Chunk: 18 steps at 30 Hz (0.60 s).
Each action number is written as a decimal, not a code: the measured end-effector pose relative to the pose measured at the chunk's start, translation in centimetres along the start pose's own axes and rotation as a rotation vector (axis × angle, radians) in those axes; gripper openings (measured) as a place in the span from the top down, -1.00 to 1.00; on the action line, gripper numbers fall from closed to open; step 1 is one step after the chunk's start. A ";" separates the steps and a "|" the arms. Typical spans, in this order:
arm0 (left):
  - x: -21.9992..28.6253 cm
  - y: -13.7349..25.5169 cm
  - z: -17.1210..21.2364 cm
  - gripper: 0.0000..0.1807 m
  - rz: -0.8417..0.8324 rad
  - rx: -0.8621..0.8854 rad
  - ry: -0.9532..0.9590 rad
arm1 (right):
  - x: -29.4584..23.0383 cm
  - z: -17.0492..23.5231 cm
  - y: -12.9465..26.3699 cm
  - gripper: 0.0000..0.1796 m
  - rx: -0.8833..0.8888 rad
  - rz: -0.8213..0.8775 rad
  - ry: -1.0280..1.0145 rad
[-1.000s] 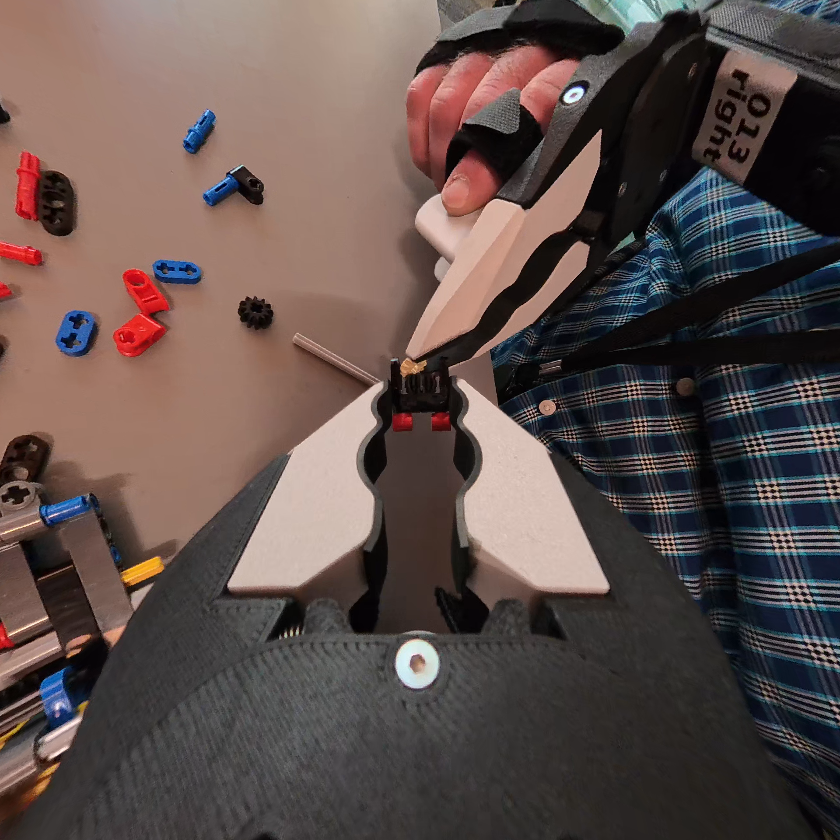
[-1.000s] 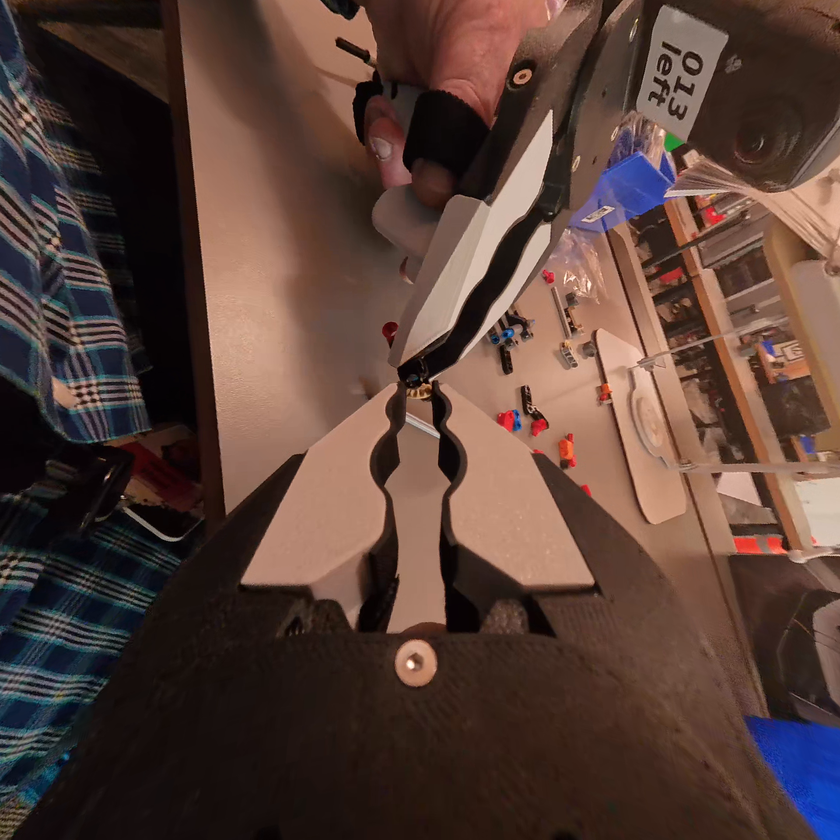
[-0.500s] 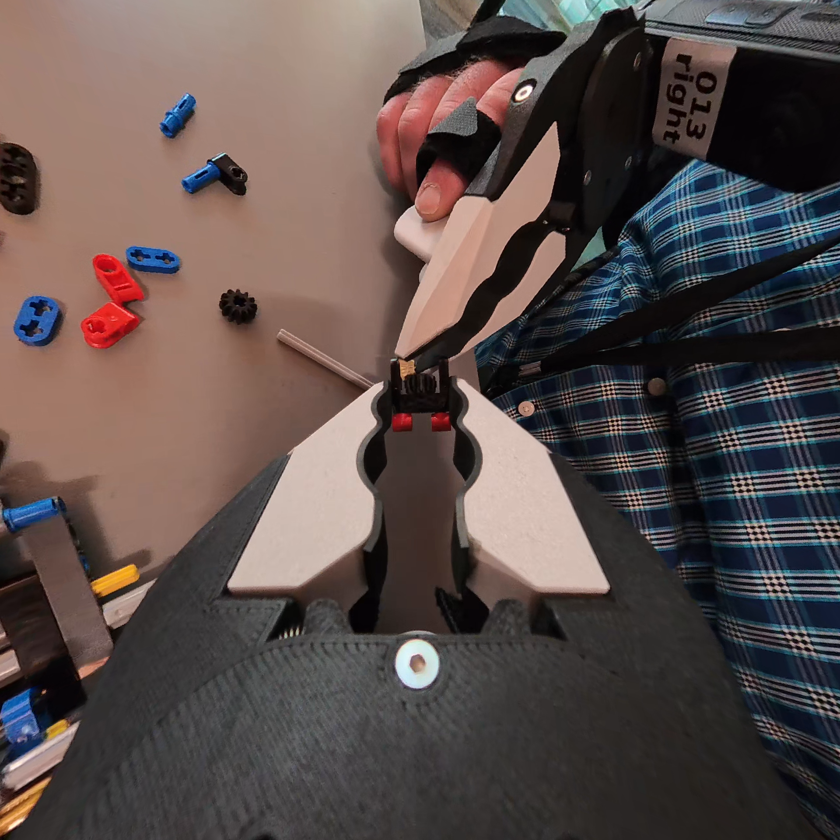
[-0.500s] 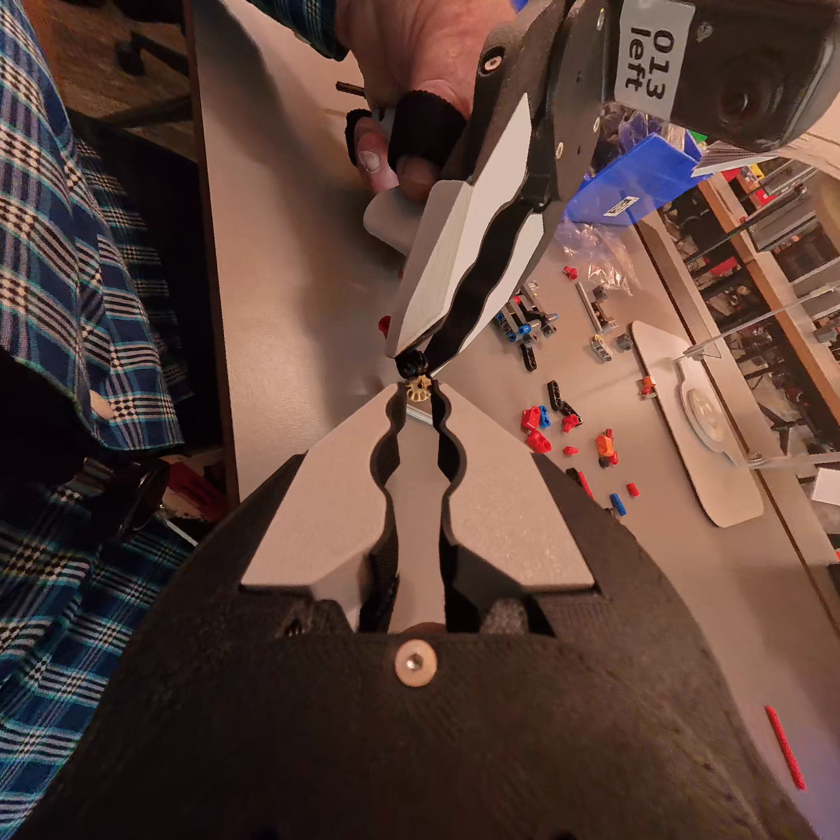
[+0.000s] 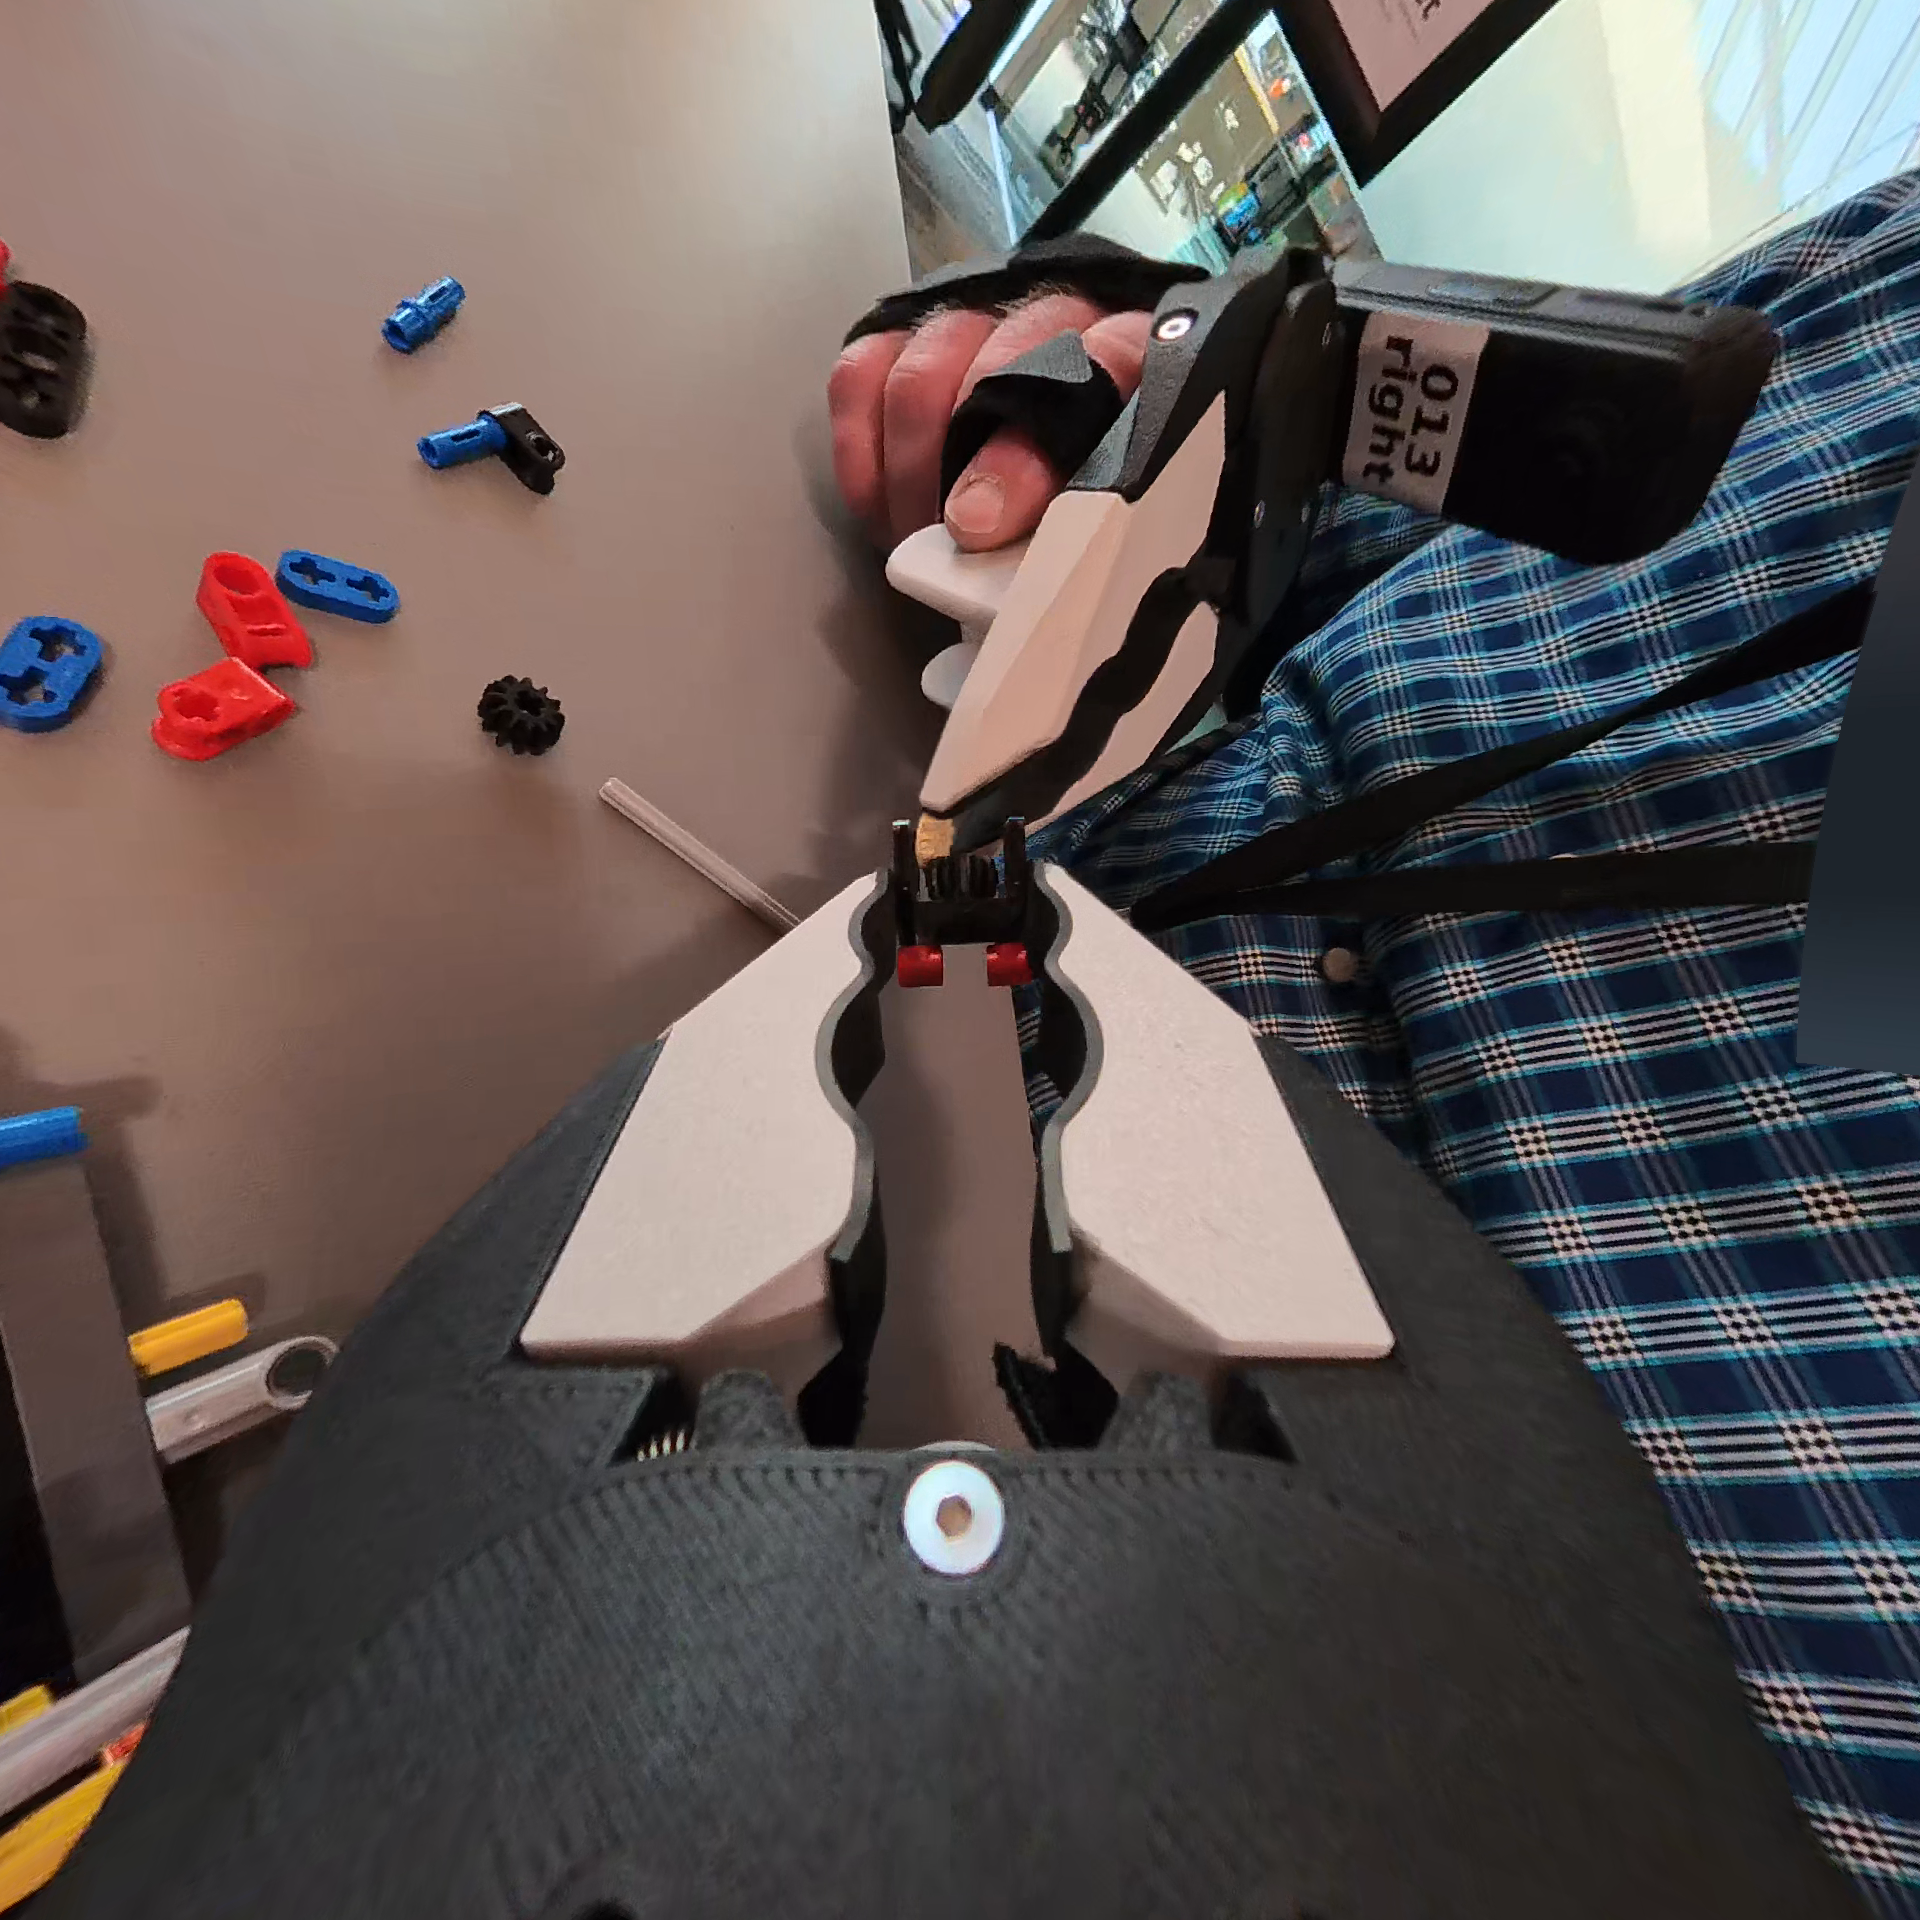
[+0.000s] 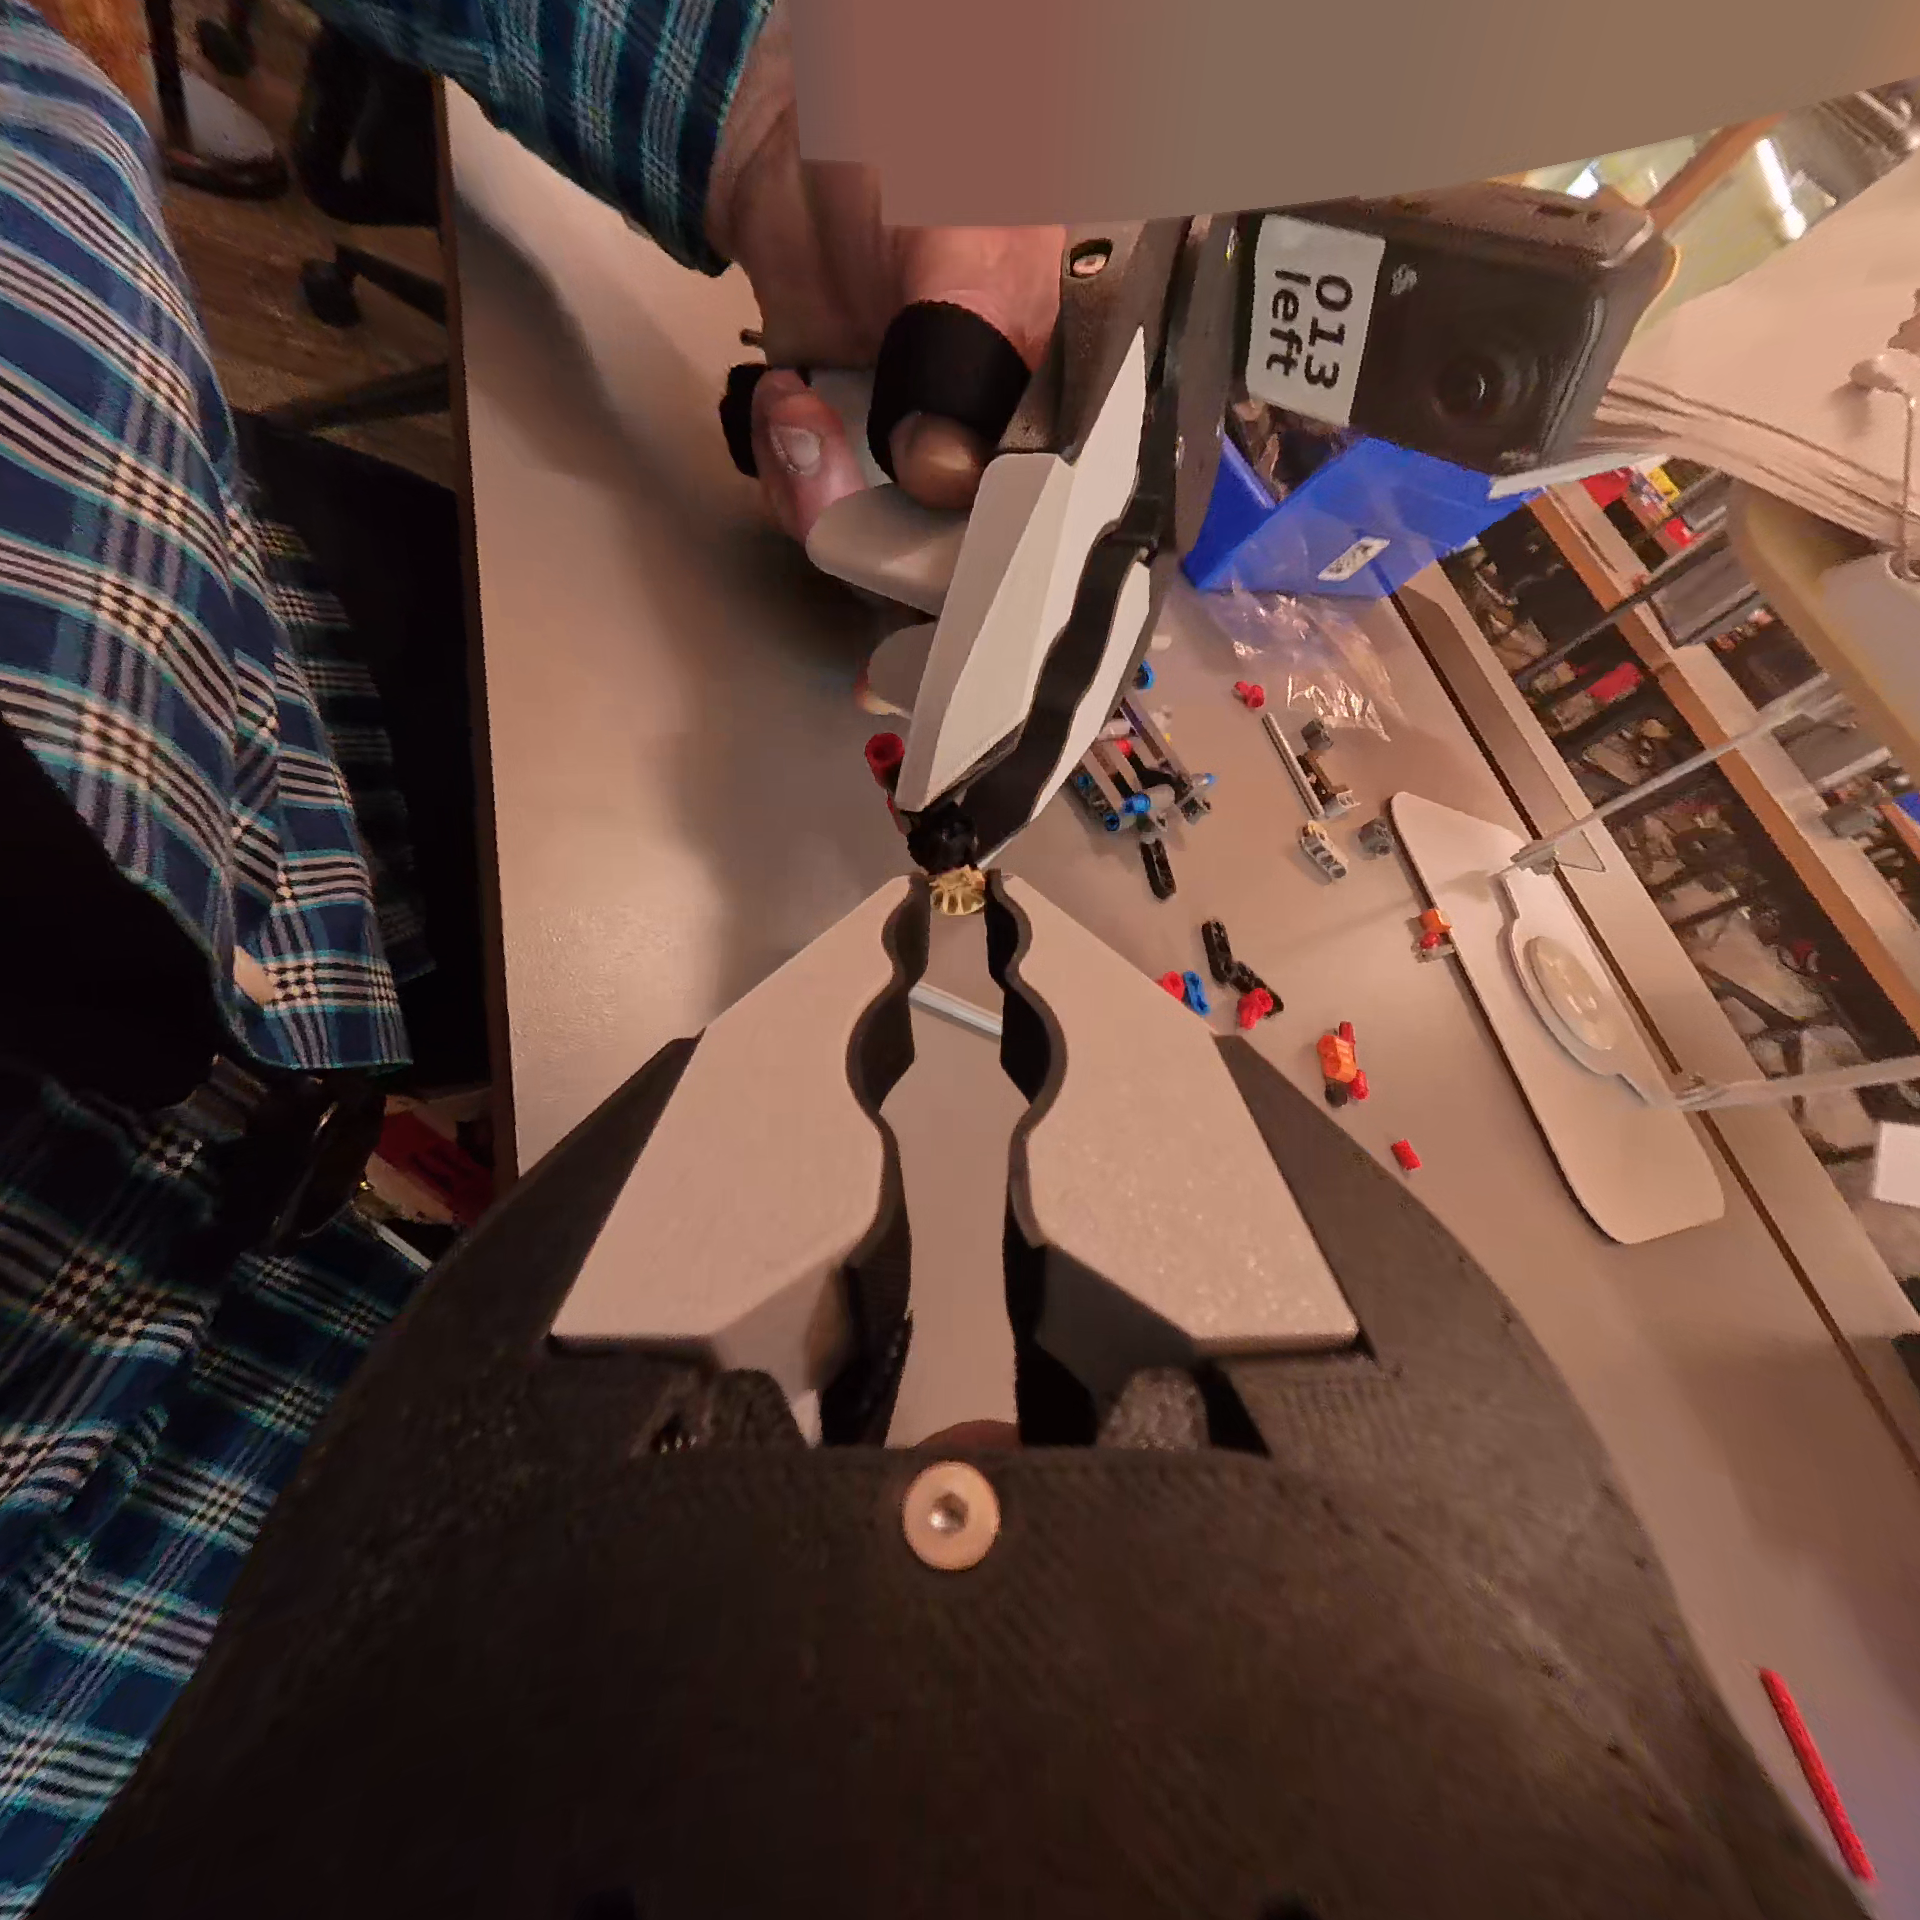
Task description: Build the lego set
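Observation:
My left gripper [image 5: 962,894] is shut on a small black frame piece [image 5: 961,914] with a black gear inside and two red pins at its near end. My right gripper [image 6: 957,891] is shut on a small tan gear [image 6: 956,891] and holds it against the top of the black frame piece [image 6: 940,836]. In the left wrist view the right gripper [image 5: 961,821] comes in from the upper right with the tan gear [image 5: 933,831] at its tips. In the right wrist view the left gripper [image 6: 951,826] comes down from above. Both are held above the table near the person's plaid shirt.
Loose pieces lie on the grey table [image 5: 416,935]: a black gear [image 5: 520,714], red connectors [image 5: 220,707], blue connectors [image 5: 338,585], a grey axle [image 5: 696,852]. A partly built grey model [image 5: 83,1351] sits at left. A blue bin [image 6: 1340,520] and a grey stand [image 6: 1548,1018] lie farther off.
Both grippers have shifted together away from the table's loose pieces, still tip to tip. The tan gear stays pressed at the black frame piece. Neither grip has changed.

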State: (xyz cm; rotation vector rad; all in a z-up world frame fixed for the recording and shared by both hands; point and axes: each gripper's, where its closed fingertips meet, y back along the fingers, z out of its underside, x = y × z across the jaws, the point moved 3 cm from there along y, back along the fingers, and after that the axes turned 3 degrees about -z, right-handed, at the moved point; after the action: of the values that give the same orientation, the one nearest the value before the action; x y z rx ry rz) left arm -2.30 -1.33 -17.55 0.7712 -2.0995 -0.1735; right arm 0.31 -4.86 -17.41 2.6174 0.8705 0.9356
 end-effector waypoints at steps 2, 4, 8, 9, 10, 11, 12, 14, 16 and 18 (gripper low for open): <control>0.1 0.0 0.0 0.75 -0.013 -0.016 -0.019 | 0.1 -0.1 0.0 0.91 0.005 -0.026 -0.011; 0.2 0.0 -0.1 0.75 -0.017 -0.032 -0.032 | 0.1 -0.1 0.0 0.92 0.002 -0.049 0.006; 0.3 -0.1 -0.2 0.75 -0.001 -0.044 -0.038 | 0.2 -0.1 0.2 0.92 -0.011 -0.092 0.071; 0.3 -0.1 -0.3 0.75 0.003 -0.047 -0.040 | 0.3 -0.2 0.2 0.92 -0.014 -0.101 0.090; 0.3 -0.1 -0.3 0.75 0.005 -0.051 -0.042 | 0.2 -0.2 0.2 0.91 -0.016 -0.113 0.116; 0.2 -0.2 -0.3 0.75 0.009 -0.054 -0.043 | 0.3 -0.2 0.2 0.91 -0.018 -0.127 0.138; 0.3 -0.2 -0.3 0.75 0.016 -0.054 -0.042 | 0.3 -0.2 0.3 0.92 -0.017 -0.141 0.154; 0.3 -0.1 -0.4 0.75 0.027 -0.044 -0.034 | 0.5 -0.3 0.3 0.92 -0.019 -0.167 0.173; 0.3 0.0 -0.5 0.75 0.034 -0.041 -0.030 | 0.7 -0.4 0.2 0.92 -0.026 -0.190 0.202; 0.2 0.1 -0.6 0.75 0.042 -0.033 -0.024 | 0.9 -0.5 0.2 0.92 -0.028 -0.217 0.210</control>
State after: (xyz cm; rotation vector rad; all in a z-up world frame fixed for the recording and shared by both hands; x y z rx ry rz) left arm -1.99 -1.32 -16.99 0.7086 -2.1284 -0.1946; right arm 0.58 -4.46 -16.52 2.3705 1.1561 1.1648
